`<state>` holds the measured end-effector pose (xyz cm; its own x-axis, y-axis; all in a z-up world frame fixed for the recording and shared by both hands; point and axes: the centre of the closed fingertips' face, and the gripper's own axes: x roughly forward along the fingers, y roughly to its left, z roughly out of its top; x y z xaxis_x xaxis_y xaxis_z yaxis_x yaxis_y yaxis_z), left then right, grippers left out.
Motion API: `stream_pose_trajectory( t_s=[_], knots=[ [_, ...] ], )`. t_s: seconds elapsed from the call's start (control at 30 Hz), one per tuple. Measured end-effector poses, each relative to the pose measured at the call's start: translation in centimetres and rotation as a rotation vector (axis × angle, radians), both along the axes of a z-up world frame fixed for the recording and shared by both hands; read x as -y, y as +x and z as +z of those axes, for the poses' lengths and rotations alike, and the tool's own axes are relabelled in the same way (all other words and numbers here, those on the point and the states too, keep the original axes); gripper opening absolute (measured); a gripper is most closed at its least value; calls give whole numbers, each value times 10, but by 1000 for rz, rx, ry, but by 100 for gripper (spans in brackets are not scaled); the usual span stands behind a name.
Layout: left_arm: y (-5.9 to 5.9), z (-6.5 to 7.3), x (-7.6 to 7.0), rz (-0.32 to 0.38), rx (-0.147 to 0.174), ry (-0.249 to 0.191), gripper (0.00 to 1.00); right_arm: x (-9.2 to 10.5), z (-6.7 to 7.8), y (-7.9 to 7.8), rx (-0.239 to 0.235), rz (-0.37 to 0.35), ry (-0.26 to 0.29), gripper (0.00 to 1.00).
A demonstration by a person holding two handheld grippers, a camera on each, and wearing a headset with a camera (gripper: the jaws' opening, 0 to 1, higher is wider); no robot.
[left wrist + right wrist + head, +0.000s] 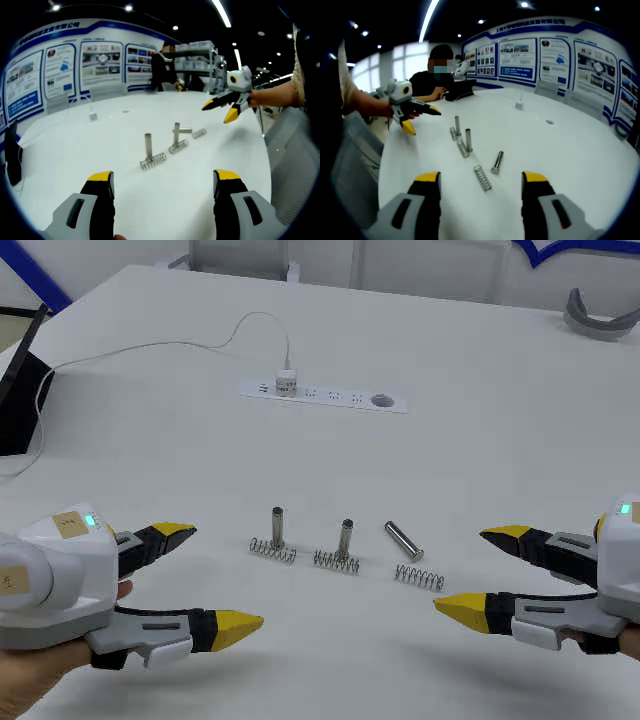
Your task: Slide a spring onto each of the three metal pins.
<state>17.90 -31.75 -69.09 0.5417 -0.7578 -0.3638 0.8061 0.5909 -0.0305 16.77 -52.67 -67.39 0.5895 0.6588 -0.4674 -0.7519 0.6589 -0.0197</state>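
Three metal pins sit in a row on the white table (480, 440). The left pin (277, 525) and the middle pin (346, 537) stand upright. The right pin (402, 539) lies flat. A loose spring lies in front of each: left spring (272, 550), middle spring (336, 562), right spring (419, 577). My left gripper (222, 576) hovers open to the left of the row, jaws wide and nothing between them (164, 176). My right gripper (462, 570) hovers open to the right of it, also holding nothing (481, 177). The lying pin (497, 162) and its spring (482, 178) are nearest the right gripper.
A white power strip (323, 396) with a plugged adapter (287, 383) and cable lies beyond the pins. A black device (20, 390) stands at the left edge, a grey curved object (600, 320) at the far right. A seated person (437, 75) is at the table's far side.
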Motion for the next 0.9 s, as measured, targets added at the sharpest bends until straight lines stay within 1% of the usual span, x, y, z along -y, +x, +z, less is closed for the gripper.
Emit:
stream_pose_trajectory(
  t_s=[0.3, 0.9],
  knots=[
    [-1, 1, 0, 4, 3, 2, 83, 0, 1, 0, -1, 0, 2, 66],
    [0, -1, 5, -9, 1, 2, 83, 2, -2, 2, -19, -4, -5, 63]
  ],
)
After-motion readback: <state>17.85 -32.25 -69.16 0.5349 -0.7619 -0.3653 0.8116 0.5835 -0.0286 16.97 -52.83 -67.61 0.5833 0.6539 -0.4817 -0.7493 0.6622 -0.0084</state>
